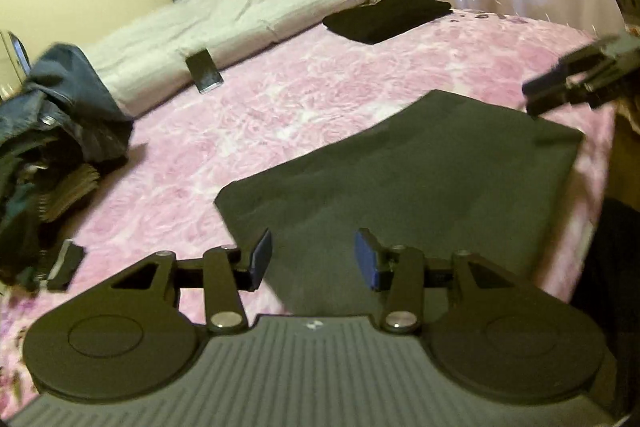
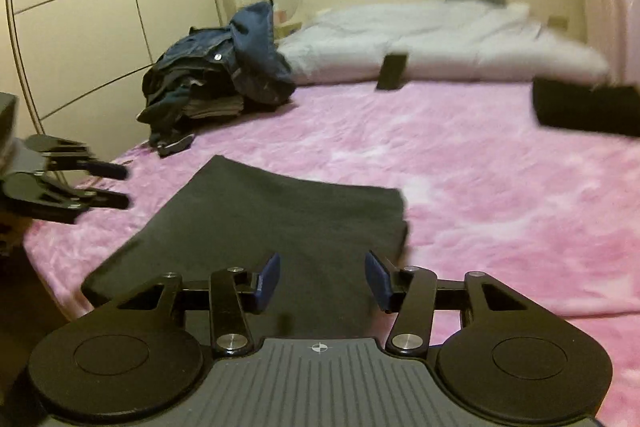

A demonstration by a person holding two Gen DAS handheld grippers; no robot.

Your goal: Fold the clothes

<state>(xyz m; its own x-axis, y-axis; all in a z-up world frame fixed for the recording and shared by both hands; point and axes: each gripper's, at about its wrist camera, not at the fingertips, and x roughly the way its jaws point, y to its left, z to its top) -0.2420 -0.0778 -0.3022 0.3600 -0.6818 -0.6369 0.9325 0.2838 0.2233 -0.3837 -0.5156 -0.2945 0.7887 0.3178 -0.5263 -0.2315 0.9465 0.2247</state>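
A dark grey garment [image 1: 400, 179] lies folded flat on the pink bedspread [image 1: 280, 99], near the bed's front edge. My left gripper [image 1: 314, 259] hovers open over its near left part, nothing between the blue pads. In the right wrist view the same garment [image 2: 260, 227] lies below my right gripper [image 2: 322, 281], which is open and empty above its near edge. Each gripper shows in the other's view: the right one [image 1: 556, 87] over the garment's far right corner, the left one [image 2: 116, 185] left of the garment, jaws apart.
A pile of unfolded denim and dark clothes [image 2: 216, 75] sits at the bed's left side. A folded black garment [image 1: 384, 13] lies further back, near the curtain. A phone [image 1: 204, 71] leans on the white duvet [image 1: 224, 15]. A small dark object [image 1: 66, 265] lies by the pile.
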